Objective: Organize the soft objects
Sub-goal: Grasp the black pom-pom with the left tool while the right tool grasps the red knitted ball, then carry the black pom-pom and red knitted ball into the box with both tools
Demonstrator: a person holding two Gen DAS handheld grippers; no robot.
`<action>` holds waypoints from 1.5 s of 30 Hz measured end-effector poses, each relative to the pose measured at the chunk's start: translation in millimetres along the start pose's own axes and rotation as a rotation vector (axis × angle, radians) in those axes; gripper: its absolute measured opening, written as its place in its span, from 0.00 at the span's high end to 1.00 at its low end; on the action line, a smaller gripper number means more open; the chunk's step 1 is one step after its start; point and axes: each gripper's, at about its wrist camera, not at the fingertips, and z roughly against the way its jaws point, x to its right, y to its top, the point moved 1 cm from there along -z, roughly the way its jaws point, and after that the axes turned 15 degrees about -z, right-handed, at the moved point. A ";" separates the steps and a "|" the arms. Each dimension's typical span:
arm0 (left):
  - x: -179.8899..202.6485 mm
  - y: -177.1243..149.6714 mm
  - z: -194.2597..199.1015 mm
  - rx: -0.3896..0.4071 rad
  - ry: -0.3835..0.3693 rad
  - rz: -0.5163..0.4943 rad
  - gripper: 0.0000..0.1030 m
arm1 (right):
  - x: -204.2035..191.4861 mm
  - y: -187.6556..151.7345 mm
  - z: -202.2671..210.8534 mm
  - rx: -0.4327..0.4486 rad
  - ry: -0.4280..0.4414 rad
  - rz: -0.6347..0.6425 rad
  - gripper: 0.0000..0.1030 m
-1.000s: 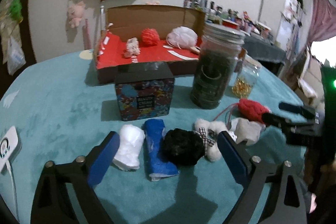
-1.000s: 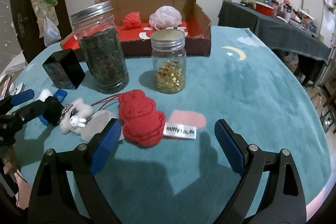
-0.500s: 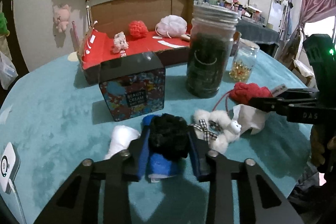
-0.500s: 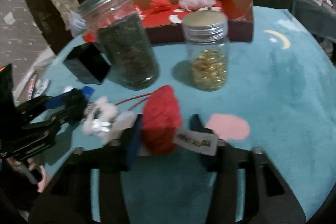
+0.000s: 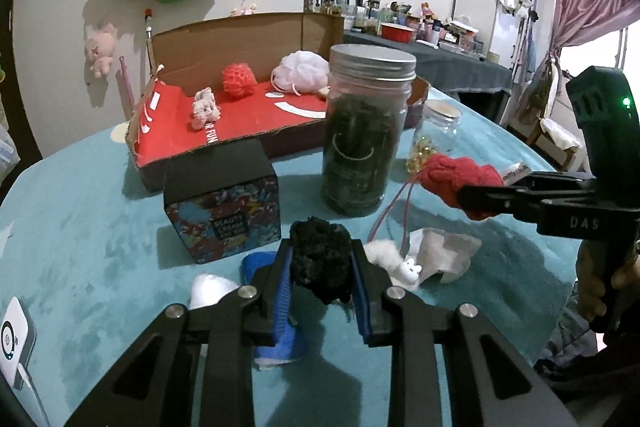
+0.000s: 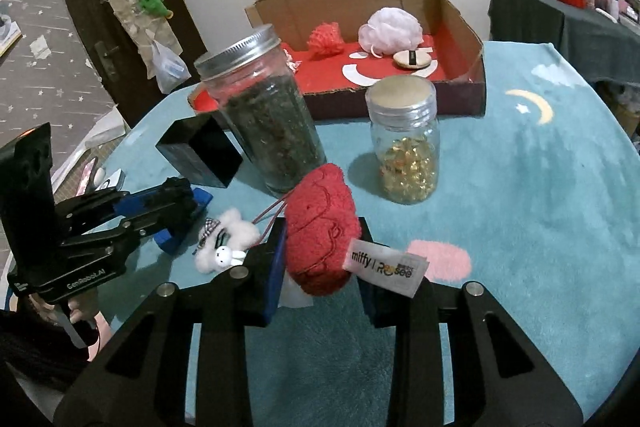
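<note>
My left gripper (image 5: 321,269) is shut on a black fuzzy ball (image 5: 319,259), held just above the teal table. My right gripper (image 6: 322,239) is shut on a red plush toy (image 6: 322,227) with a white "miffy" tag (image 6: 386,267); the same red plush toy (image 5: 456,179) shows at the right of the left wrist view. A white bunny plush (image 6: 224,247) lies between the two grippers. A blue roll (image 5: 276,341) and a white soft lump (image 5: 208,289) lie under and left of the left gripper. Behind stands the cardboard box (image 5: 240,131) with a red pom (image 5: 239,78), a pink bath puff (image 5: 302,67) and a small pink plush (image 5: 205,108).
A tall jar of dark contents (image 5: 366,131), a small jar of gold capsules (image 6: 404,143) and a patterned "Beauty Cream" box (image 5: 224,207) stand between the grippers and the cardboard box. A white device (image 5: 14,341) lies at the table's left edge. A crumpled white wrapper (image 5: 444,251) rests beside the bunny.
Both grippers went from wide open to shut, the left on the black ball and the right on the red plush. Both items now sit lifted slightly off the table.
</note>
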 end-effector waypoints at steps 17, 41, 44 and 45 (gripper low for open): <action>-46.1 -12.8 14.3 -0.019 0.033 0.110 0.73 | 25.6 1.2 11.7 -0.006 0.019 -0.072 0.71; -122.7 -19.9 -8.7 -0.064 -0.014 0.040 0.73 | 93.3 43.3 18.0 -0.051 0.004 -0.094 0.71; -128.4 -16.7 -15.2 -0.073 -0.028 0.023 0.73 | 96.2 52.8 12.4 -0.067 -0.002 -0.062 0.71; -129.2 -16.2 -16.6 -0.073 -0.032 0.013 0.73 | 97.0 56.8 10.0 -0.069 -0.008 -0.049 0.71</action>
